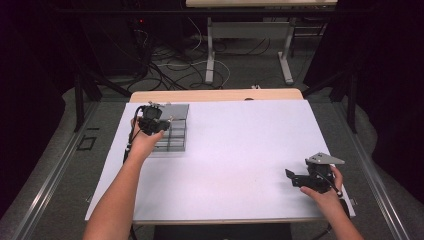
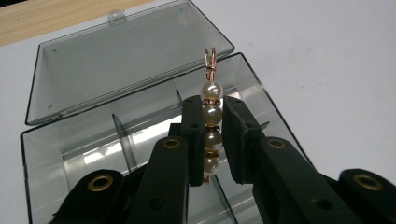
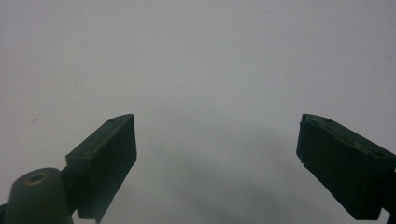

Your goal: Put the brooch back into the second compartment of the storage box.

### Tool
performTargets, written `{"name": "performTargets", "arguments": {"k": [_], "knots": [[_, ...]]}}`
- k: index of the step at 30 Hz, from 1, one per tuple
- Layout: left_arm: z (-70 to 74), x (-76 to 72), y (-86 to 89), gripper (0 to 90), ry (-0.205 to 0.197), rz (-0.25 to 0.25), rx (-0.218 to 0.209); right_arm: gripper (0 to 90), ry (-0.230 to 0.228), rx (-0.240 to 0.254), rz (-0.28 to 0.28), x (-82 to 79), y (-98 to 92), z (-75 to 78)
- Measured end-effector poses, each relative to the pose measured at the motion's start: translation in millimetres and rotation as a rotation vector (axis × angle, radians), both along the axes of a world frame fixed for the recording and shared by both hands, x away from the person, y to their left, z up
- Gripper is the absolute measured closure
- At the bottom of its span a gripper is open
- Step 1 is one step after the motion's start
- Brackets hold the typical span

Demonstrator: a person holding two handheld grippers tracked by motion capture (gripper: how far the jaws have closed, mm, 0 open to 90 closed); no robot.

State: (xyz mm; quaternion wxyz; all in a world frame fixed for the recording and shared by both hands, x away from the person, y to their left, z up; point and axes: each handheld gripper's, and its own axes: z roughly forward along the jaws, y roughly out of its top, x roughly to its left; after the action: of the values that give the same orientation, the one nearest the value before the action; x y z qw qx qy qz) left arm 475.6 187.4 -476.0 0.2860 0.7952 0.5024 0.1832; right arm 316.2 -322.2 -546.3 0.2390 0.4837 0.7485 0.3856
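Observation:
A clear plastic compartment box (image 2: 65,140) lies open on the white table, its lid (image 2: 116,60) tilted back. My left gripper (image 2: 208,112) hovers over the box and is shut on a string of pearl beads (image 2: 212,114) with a copper wire loop at its far end. In the high view the left gripper (image 1: 151,123) sits above the box (image 1: 172,131) at the table's far left. My right gripper (image 1: 292,177) rests near the front right of the table; its jaws (image 3: 217,154) stand wide apart with bare table between them.
The white table top (image 1: 235,150) stretches between the two hands. A wooden strip (image 1: 215,95) borders its far edge. Beyond it, cables and a desk frame (image 1: 250,55) stand on the floor. Thin dividers (image 2: 122,140) split the box into compartments.

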Motion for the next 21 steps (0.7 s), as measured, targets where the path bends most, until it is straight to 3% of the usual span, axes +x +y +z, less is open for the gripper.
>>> {"name": "performTargets", "arguments": {"k": [7,21], "knots": [[-5.7,4.6,3.6,79.3,-0.030,-0.001,0.041,11.6,0.002,0.001,-0.004,-0.3,0.4,-0.1],[-18.7,11.6,10.7,79.3,-0.039,-0.010,0.074,11.6,0.002,-0.007,-0.009,-0.2,0.0,-1.2]]}}
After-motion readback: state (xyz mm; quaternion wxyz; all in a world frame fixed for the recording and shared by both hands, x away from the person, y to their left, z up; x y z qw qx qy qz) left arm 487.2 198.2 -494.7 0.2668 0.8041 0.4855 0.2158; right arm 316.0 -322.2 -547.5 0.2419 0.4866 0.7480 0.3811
